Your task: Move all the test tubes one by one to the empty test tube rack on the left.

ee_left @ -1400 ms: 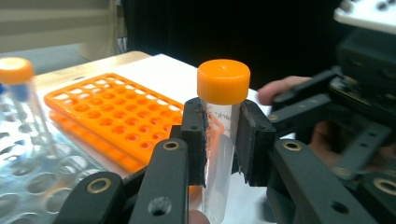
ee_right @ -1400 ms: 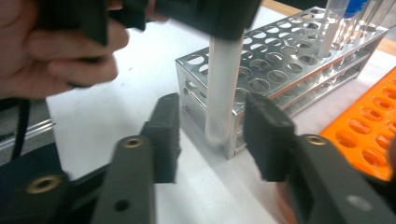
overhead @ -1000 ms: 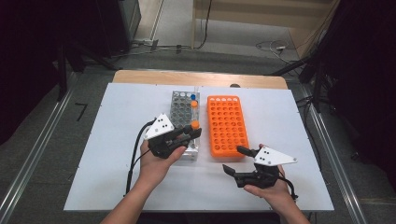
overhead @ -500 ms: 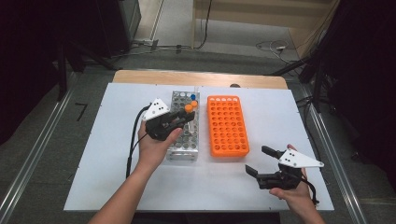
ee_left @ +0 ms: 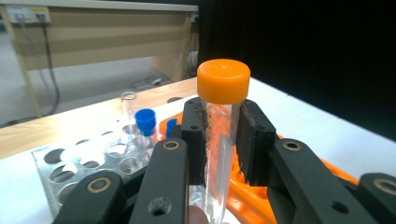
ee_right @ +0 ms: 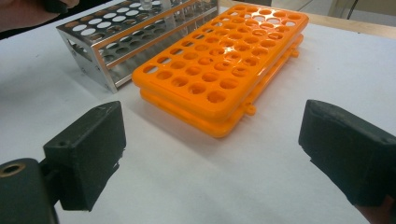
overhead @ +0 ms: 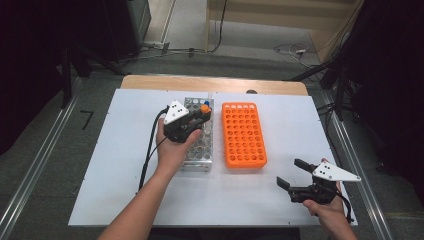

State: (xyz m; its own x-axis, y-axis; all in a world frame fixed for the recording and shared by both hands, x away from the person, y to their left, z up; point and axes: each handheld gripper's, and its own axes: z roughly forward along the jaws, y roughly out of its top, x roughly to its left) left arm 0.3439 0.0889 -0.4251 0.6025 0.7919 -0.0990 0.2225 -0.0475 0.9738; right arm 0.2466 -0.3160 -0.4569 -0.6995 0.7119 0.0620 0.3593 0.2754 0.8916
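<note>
Honestly, light, slick, breakable tube (ee_left: 219,140), pinched just under its orange cap (ee_left: 223,80) by left gripper (ee_left: 223,140); best gripped there. Right gripper (ee_right: 210,154) spread wide, empty.

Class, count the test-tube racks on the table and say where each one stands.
2. The metal rack stands left of centre, under the left gripper; the orange rack lies right beside it, with a narrow gap between them.

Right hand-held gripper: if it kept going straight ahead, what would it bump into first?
Probably the orange tube rack. The open right hand-held gripper points at its near corner over bare white table.
</note>
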